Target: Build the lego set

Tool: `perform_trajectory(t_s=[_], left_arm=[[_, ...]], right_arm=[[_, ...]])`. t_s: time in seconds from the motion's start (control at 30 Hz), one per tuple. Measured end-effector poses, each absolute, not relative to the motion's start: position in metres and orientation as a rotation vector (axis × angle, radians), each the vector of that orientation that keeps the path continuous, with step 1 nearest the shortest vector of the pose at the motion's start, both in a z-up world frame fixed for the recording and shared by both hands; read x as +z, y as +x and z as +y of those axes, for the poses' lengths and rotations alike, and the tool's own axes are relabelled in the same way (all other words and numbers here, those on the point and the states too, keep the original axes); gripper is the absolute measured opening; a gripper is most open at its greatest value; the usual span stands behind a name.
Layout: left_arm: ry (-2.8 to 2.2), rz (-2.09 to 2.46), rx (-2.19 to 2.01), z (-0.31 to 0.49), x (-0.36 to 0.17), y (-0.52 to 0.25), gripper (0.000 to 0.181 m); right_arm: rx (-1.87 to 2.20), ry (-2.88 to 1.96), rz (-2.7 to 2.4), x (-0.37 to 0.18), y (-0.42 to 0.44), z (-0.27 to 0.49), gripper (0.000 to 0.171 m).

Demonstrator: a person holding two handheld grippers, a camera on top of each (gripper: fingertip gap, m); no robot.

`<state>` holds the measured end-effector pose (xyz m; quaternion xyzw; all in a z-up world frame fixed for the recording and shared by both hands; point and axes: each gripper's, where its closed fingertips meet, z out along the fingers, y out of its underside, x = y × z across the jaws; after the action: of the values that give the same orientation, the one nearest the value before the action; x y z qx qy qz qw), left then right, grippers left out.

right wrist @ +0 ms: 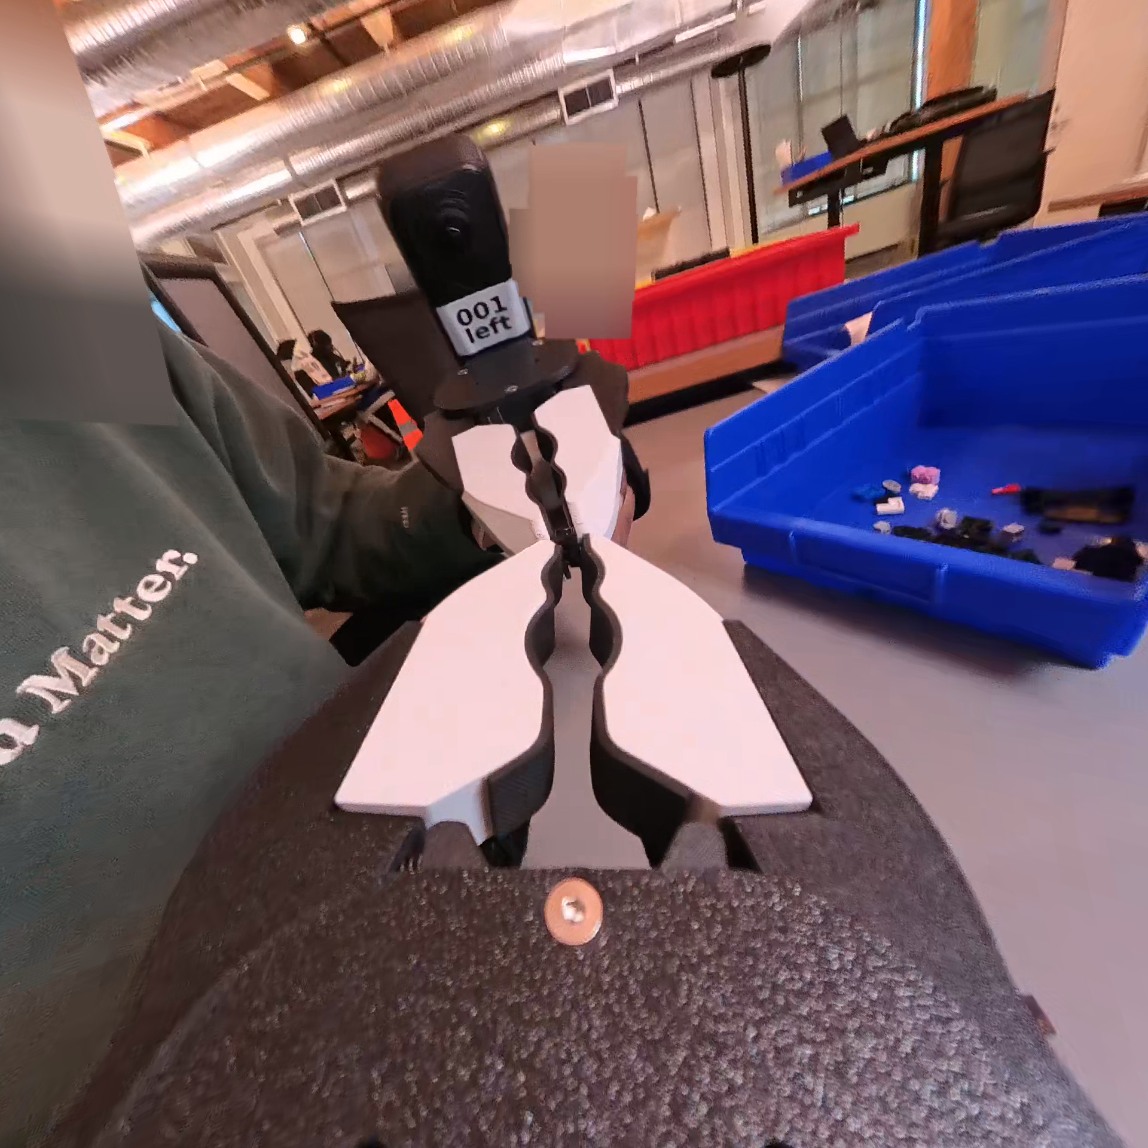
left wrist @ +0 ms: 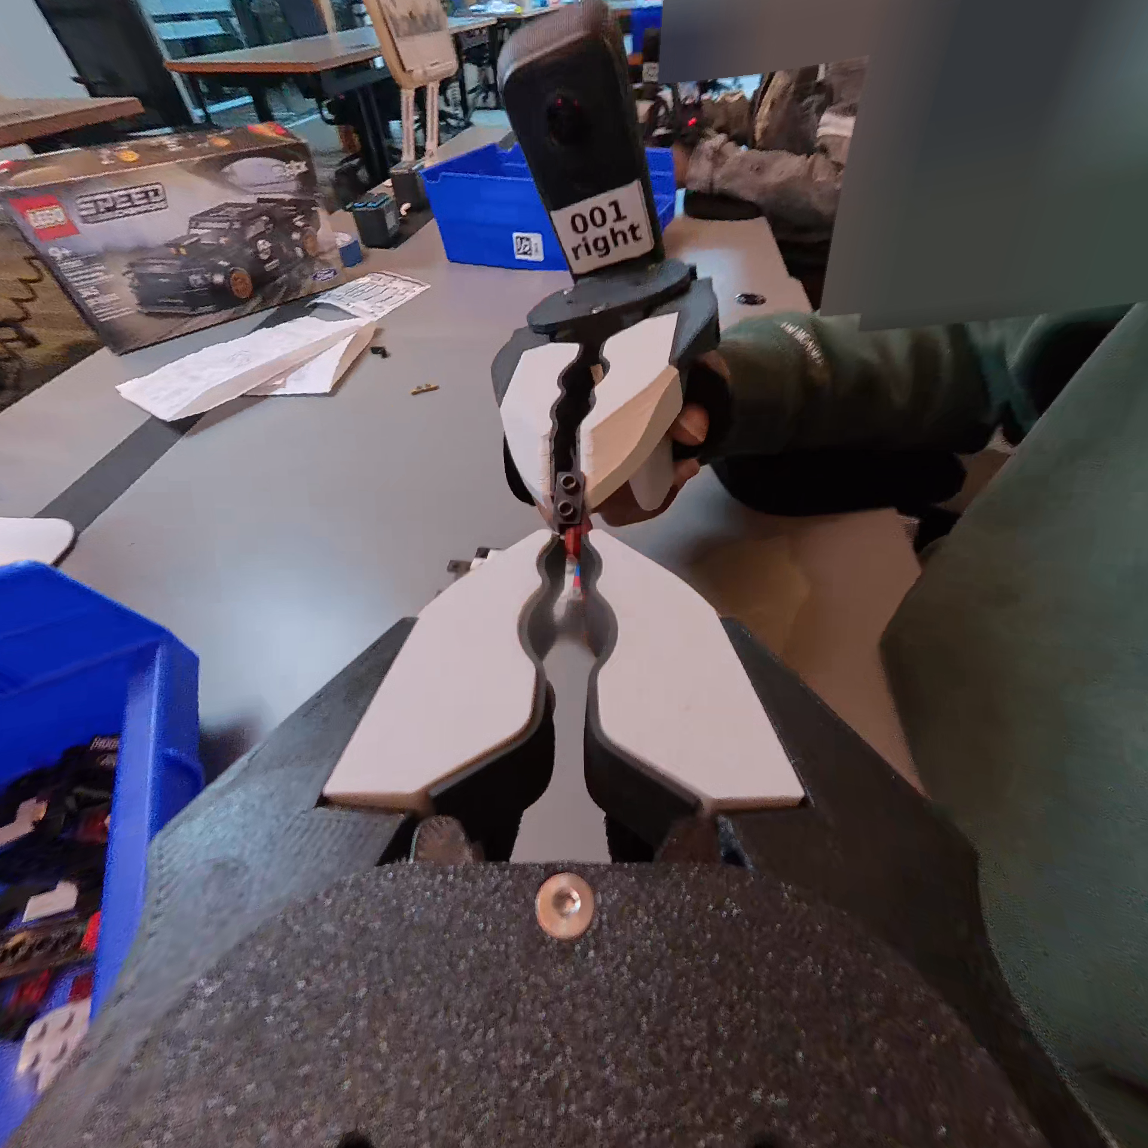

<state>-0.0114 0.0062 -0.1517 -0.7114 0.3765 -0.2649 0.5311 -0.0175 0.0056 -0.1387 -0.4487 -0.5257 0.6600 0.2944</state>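
In the left wrist view my left gripper [left wrist: 568, 542] is shut on a small red, white and blue brick piece [left wrist: 574, 562] just above the grey table [left wrist: 310, 528]. My right gripper [left wrist: 568, 519] faces it tip to tip and is shut on a dark grey two-stud brick [left wrist: 570, 497]. The two pieces touch or nearly touch. In the right wrist view my right gripper [right wrist: 568, 550] pinches the dark brick [right wrist: 565, 539], and the left gripper [right wrist: 557, 527] meets it from the far side. Hands in green sleeves hold both grippers.
A toy car set box [left wrist: 168, 230] and loose paper sheets [left wrist: 248, 366] lie at the far left. A blue bin [left wrist: 143, 776] of bricks stands near left, another blue bin [left wrist: 491, 205] behind. To the right a blue bin [right wrist: 838, 546] holds several small bricks.
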Motion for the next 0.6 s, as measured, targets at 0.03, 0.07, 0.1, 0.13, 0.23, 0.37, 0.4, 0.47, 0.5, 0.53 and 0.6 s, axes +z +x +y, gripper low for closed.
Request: perform_trajectory(t_s=[0.03, 0.07, 0.1, 0.13, 0.23, 0.37, 0.4, 0.47, 0.5, 0.53, 0.6], left_arm=[[-1.704, 0.894, -0.606, 0.006, -0.157, -0.013, 0.004], [-1.71, 0.895, -0.58, 0.006, -0.161, -0.014, 0.004], [-1.712, 0.902, -0.546, 0.006, -0.165, -0.016, 0.004], [-1.711, 0.914, -0.516, 0.006, -0.168, -0.016, 0.004], [-1.695, 0.95, -0.428, 0.009, -0.174, -0.018, 0.003], [-1.64, 1.014, -0.236, 0.016, -0.181, -0.025, 0.004], [-1.625, 1.04, -0.166, 0.018, -0.183, -0.027, 0.004], [-1.581, 1.076, -0.038, 0.022, -0.184, -0.031, 0.004], [-1.566, 1.095, 0.024, 0.023, -0.185, -0.033, 0.004], [-1.544, 1.113, 0.081, 0.025, -0.186, -0.034, 0.004], [-1.499, 1.137, 0.121, 0.024, -0.184, -0.034, 0.004]], right_arm=[[1.739, -1.207, -1.416, -0.143, -0.019, 0.005, 0.006], [1.726, -1.221, -1.425, -0.147, -0.021, 0.005, 0.006], [1.719, -1.232, -1.433, -0.15, -0.022, 0.005, 0.006], [1.718, -1.241, -1.44, -0.152, -0.023, 0.005, 0.006], [1.732, -1.287, -1.442, -0.158, -0.024, 0.007, 0.006], [1.88, -1.484, -1.359, -0.167, -0.028, 0.013, 0.006], [1.948, -1.553, -1.325, -0.17, -0.029, 0.014, 0.005], [2.076, -1.642, -1.246, -0.173, -0.03, 0.016, 0.0], [2.119, -1.682, -1.207, -0.174, -0.031, 0.016, 0.0], [2.145, -1.707, -1.179, -0.175, -0.032, 0.017, 0.0], [2.17, -1.737, -1.101, -0.176, -0.034, 0.022, 0.0]])
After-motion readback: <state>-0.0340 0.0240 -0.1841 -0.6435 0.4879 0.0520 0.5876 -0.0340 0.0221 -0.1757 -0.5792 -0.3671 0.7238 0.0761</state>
